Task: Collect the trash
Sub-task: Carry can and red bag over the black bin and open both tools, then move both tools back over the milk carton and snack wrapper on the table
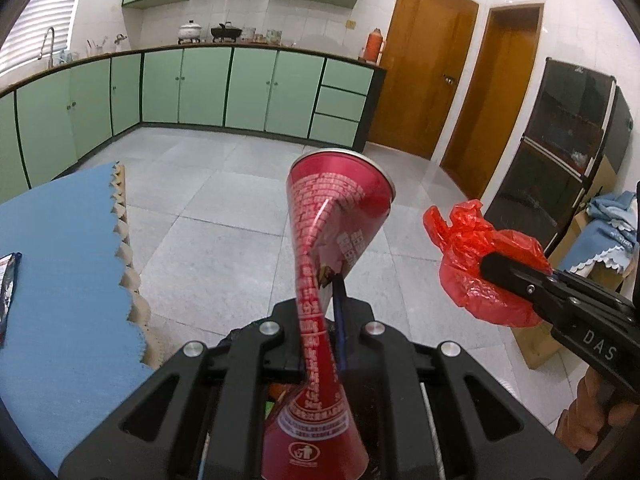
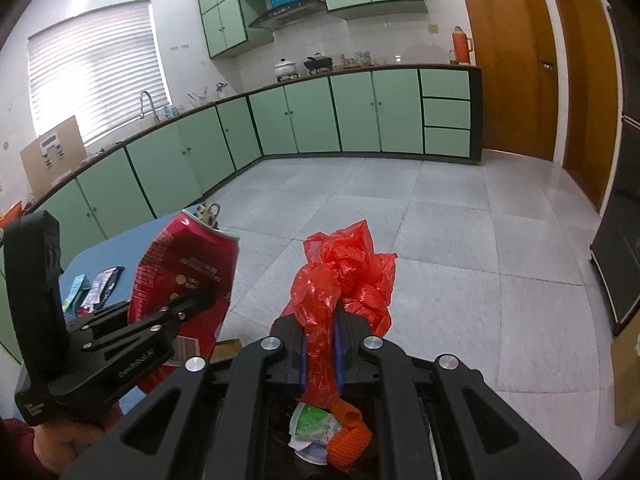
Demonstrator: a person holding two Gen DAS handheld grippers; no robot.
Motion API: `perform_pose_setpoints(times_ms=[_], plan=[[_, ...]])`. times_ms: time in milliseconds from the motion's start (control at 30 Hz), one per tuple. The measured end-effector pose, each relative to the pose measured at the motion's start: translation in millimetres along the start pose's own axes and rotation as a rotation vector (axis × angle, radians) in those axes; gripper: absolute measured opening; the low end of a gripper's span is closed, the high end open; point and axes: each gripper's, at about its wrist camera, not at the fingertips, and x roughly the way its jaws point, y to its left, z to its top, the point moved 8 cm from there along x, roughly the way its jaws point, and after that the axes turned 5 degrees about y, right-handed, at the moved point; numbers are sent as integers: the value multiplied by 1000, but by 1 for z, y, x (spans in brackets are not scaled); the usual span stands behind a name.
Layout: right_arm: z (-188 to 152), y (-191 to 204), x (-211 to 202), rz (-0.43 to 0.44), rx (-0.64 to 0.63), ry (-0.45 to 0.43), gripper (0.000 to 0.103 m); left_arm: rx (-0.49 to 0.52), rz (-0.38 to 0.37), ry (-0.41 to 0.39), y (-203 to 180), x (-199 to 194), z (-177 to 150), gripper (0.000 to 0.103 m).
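My left gripper [image 1: 320, 300] is shut on a crushed red drink can [image 1: 336, 216], pinched flat at its middle and held up in the air. The can also shows in the right wrist view [image 2: 184, 264], with the left gripper [image 2: 200, 304] clamped on it. My right gripper [image 2: 320, 320] is shut on a crumpled red plastic bag [image 2: 344, 272]. In the left wrist view the bag [image 1: 480, 264] and the right gripper [image 1: 496, 268] are at the right. Below the right gripper lie more trash: a green-white wrapper [image 2: 312, 424] and an orange mesh piece [image 2: 348, 440].
A table with a blue cloth [image 1: 60, 280] stands at the left, with wrappers [image 2: 100, 284] on it. Green kitchen cabinets [image 1: 248, 88] line the far wall. Wooden doors [image 1: 424, 64] and a dark cabinet [image 1: 568, 152] are at the right. Grey tiled floor [image 1: 224, 200] lies between.
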Motion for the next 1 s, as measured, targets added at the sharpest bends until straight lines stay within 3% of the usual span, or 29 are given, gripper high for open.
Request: perform_pose_setpoints(times_ms=[100,400,467,533,633,767,1000], plan=[[-4,-5,6,3,9,21,16,-13,8,15,2,4,2,33],[-8,-18,15,-14,43,38,35,-41,24,2,12,0,9,36],[-5,-21,12,-26,50,28,44,-50,32,-8,16,-4,11,39],[-4,-21,9,-35,54,15,63,-58,43,-21,21,-10,13,47],[1,-19,4,-48,54,-12,80,-67,67,-46,31,-21,17,61],[8,-1,3,-39,36,-40,87,-86,114,-81,56,-44,21,73],[24,53,10,39,-20,-69,96,-148,261,-141,127,-96,20,80]])
